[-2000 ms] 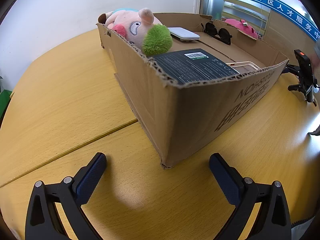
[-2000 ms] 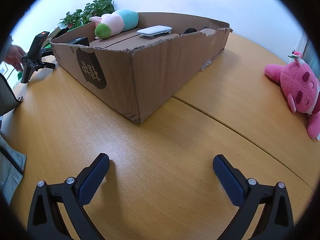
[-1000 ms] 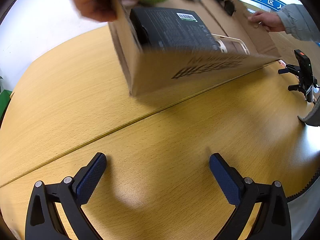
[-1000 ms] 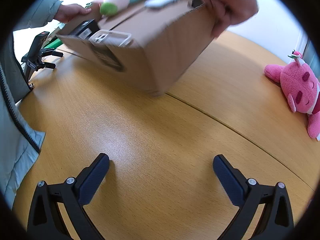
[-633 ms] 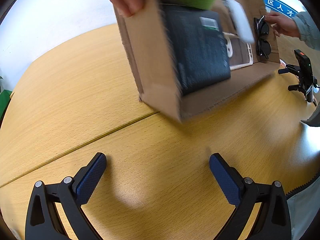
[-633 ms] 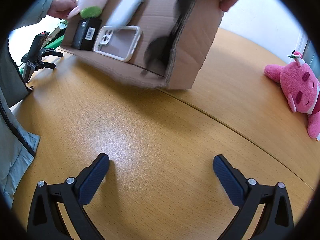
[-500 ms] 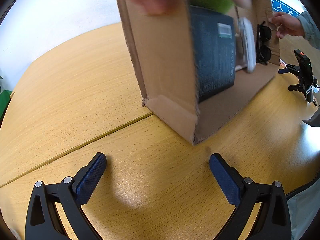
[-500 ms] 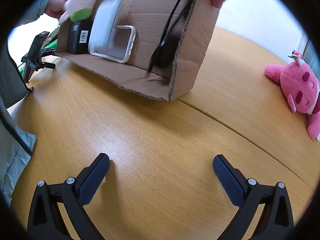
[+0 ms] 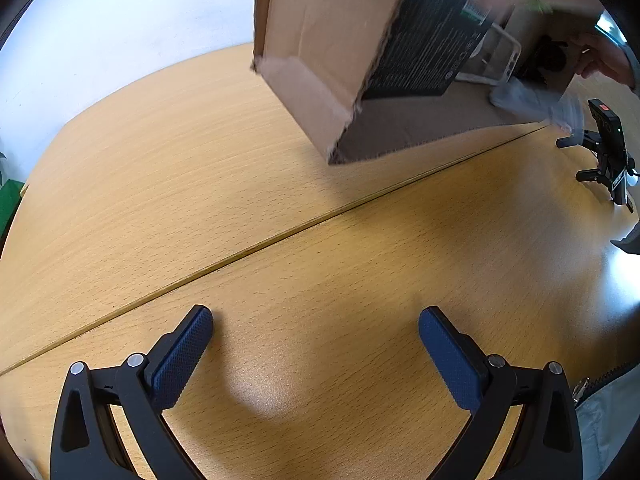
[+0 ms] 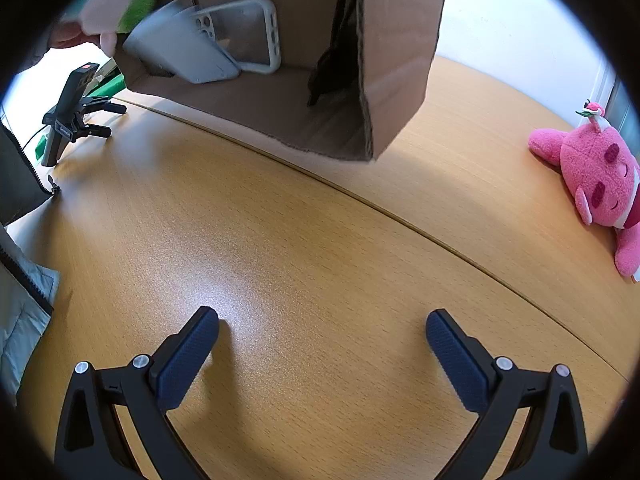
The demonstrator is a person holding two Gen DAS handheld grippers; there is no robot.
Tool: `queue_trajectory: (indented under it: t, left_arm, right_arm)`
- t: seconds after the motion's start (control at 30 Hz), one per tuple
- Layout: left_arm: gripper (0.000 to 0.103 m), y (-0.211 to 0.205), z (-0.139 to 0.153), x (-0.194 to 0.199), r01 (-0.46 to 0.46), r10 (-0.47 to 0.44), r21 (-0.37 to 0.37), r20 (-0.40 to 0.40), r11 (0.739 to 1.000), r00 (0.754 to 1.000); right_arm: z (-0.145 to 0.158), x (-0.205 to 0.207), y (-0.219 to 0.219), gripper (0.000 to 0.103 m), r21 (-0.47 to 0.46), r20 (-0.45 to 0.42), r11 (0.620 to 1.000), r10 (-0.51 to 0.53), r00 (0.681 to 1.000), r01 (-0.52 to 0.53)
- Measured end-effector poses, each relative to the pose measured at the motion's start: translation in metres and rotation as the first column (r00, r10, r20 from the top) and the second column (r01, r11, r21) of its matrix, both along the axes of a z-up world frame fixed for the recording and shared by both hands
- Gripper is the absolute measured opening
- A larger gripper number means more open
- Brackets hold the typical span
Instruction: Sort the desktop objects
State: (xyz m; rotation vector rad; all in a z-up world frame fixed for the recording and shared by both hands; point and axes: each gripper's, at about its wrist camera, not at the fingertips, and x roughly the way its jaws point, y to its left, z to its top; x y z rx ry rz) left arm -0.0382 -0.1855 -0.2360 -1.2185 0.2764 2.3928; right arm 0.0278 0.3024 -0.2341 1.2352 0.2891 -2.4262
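Observation:
A person's hands hold a cardboard box (image 9: 320, 40) tipped on its side above the wooden table (image 9: 280, 272); it also shows in the right wrist view (image 10: 396, 52). Inside it slide a black flat box (image 9: 424, 36), a clear phone case (image 10: 248, 32), a grey power bank (image 10: 180, 52), sunglasses (image 10: 332, 60) and a pink and green plush (image 10: 112, 4). My left gripper (image 9: 316, 340) is open and empty, low over the table. My right gripper (image 10: 322, 340) is open and empty too. Both are well short of the box.
A pink plush toy (image 10: 600, 184) lies at the right of the table. A phone on a small black tripod (image 10: 68, 112) stands at the left; it also shows in the left wrist view (image 9: 608, 152). A person's jacket (image 10: 20, 300) is at the left edge.
Hands lifted the box off the table and tipped it onto its side. The things inside slid toward its lower wall. Both grippers stayed still and open.

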Motion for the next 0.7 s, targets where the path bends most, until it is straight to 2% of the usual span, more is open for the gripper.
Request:
queue_trajectory:
  t: [0.7]
  left_arm:
    - [0.103, -0.0045, 0.0069, -0.0019, 0.006, -0.006, -0.002, 0.001, 1.0, 1.0]
  right_arm:
    - [0.0001, -0.0015, -0.0022, 0.103, 0.002, 0.002, 1.0, -0.015, 1.0, 0.015]
